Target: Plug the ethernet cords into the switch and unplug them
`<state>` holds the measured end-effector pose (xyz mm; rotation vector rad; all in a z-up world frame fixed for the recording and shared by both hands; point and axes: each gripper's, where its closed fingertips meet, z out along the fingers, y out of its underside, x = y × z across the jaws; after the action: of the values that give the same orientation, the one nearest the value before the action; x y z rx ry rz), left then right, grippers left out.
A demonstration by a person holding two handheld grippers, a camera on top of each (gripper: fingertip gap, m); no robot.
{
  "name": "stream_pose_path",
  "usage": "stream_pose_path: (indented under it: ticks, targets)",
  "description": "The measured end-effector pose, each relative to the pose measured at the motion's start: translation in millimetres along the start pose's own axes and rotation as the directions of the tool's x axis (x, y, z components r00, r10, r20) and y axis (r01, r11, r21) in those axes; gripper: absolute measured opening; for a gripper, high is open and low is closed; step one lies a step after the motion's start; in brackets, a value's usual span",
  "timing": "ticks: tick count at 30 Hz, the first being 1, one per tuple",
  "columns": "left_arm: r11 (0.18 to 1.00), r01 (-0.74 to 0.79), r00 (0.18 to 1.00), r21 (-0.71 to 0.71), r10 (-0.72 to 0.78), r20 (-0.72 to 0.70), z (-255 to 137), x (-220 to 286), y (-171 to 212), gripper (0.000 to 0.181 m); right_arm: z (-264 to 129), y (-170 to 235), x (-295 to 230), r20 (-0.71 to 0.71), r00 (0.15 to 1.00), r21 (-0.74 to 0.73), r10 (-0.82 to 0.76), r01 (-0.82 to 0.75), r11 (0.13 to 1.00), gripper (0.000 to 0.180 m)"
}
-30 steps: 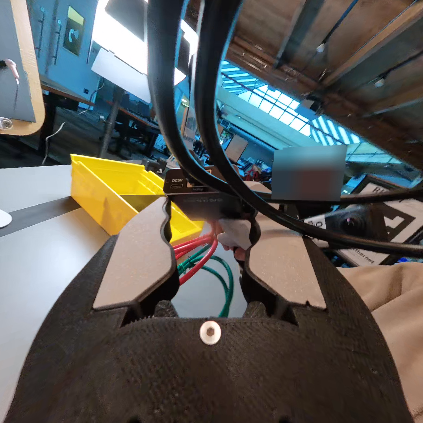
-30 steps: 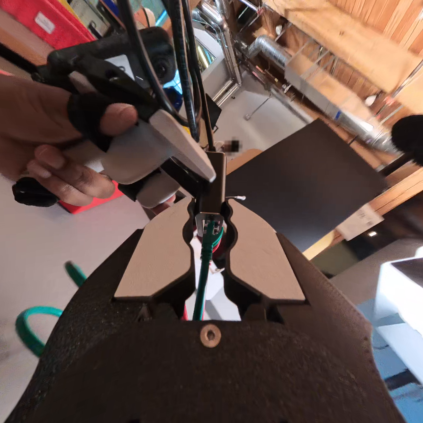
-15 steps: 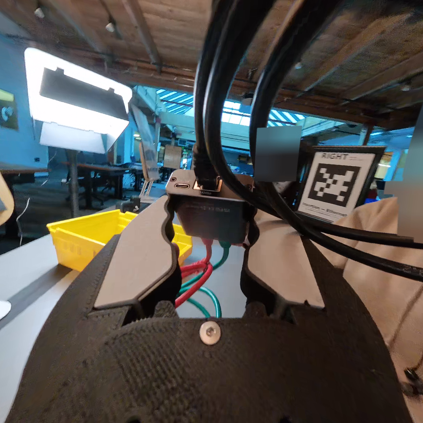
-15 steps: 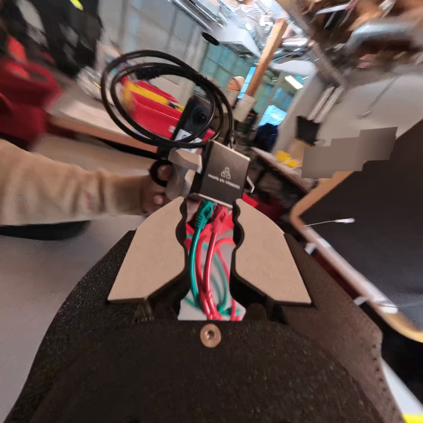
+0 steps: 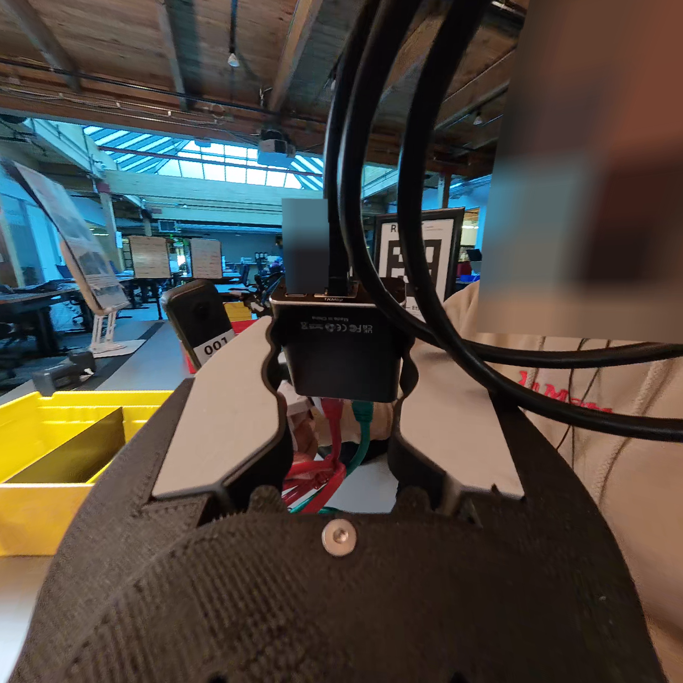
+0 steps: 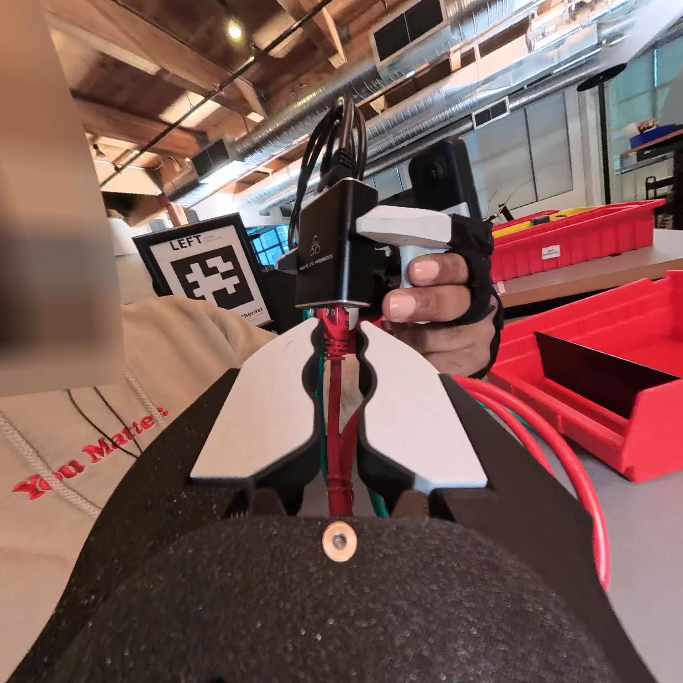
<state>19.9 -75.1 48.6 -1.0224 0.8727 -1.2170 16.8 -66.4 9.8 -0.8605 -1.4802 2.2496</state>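
Left gripper clamps the switch to steady it; right gripper, nearly closed, pinches the red plug, likely for extraction.

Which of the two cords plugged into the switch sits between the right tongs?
The red cord: its plug sits between the right tongs under the switch. The green cord runs behind it, mostly hidden.
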Motion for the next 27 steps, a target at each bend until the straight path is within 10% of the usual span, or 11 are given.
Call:
stream_pose_path:
  ticks: [12, 27]
  targets:
    - [0.999, 0.030, 0.992, -0.029, -0.034, -0.124, 5, 18, 7, 0.063, 13, 19, -18, 0.062, 0.996, -0.129, -0.070, 0.077, 0.989, 0.016]
    - [0.998, 0.066, 0.985, 0.008, -0.064, -0.163, -1, 23, -4, 0.062, 26, 5, -22, 0.096, 0.995, 0.062, 0.026, -0.032, 0.998, 0.014]
